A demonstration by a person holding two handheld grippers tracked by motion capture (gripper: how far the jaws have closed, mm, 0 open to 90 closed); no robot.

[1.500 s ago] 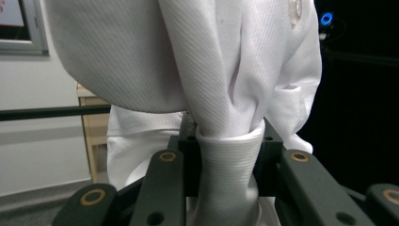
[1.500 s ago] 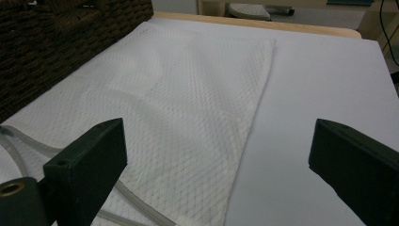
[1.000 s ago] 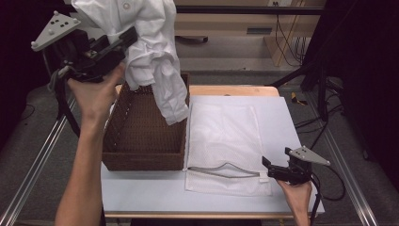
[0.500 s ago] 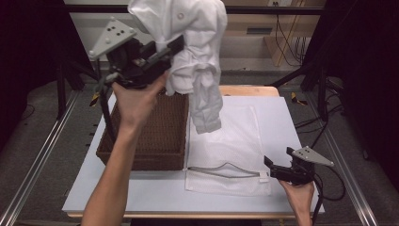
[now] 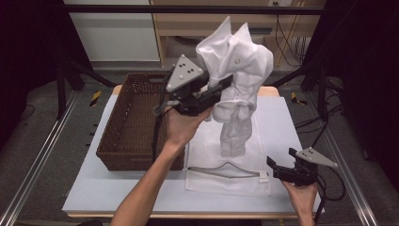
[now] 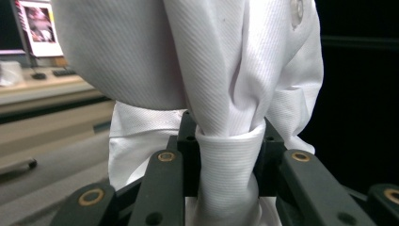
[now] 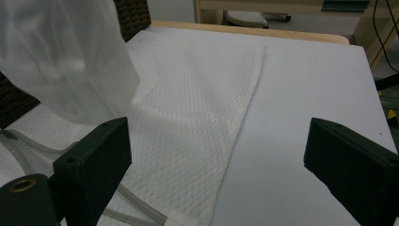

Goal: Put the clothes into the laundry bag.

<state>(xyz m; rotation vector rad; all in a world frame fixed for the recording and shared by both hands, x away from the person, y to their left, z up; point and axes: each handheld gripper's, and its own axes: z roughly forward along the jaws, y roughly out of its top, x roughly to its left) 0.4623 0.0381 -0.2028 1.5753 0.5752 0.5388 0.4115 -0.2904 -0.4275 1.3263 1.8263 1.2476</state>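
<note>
white cotton, a bunched shirt (image 5: 237,89), hung from the left gripper (image 5: 221,89) with its long axis running up and down: a peaked wad of cloth stood above the jaws and a narrower tail drooped straight down, its lowest fold over the mesh laundry bag (image 5: 230,174); whether it touched the bag could not be told. in the left gripper view the jaws were clamped on a rolled, cuff-like band of the shirt (image 6: 228,165), the cloth pinched tight between the two black pads. the shirt sat above the middle of the worktop (image 5: 277,117), just beside the long right side of the brown wicker basket (image 5: 124,122), which stood along the worktop's left edge.

the mesh bag lay flat across the worktop's centre, its zipped mouth towards the near edge and gaping slightly in a shallow arc. the right gripper (image 5: 282,170) rested at the near right corner of the worktop, level with the bag's mouth; in the right gripper view its jaws stood wide apart with nothing between them, the bag's right hem (image 7: 244,108) and bare white surface ahead.

the worktop was a pale sheet on a wooden board, framed by metal rails. beyond it stood a wooden shelf unit with cables, dark stands on both sides, and grey floor.
</note>
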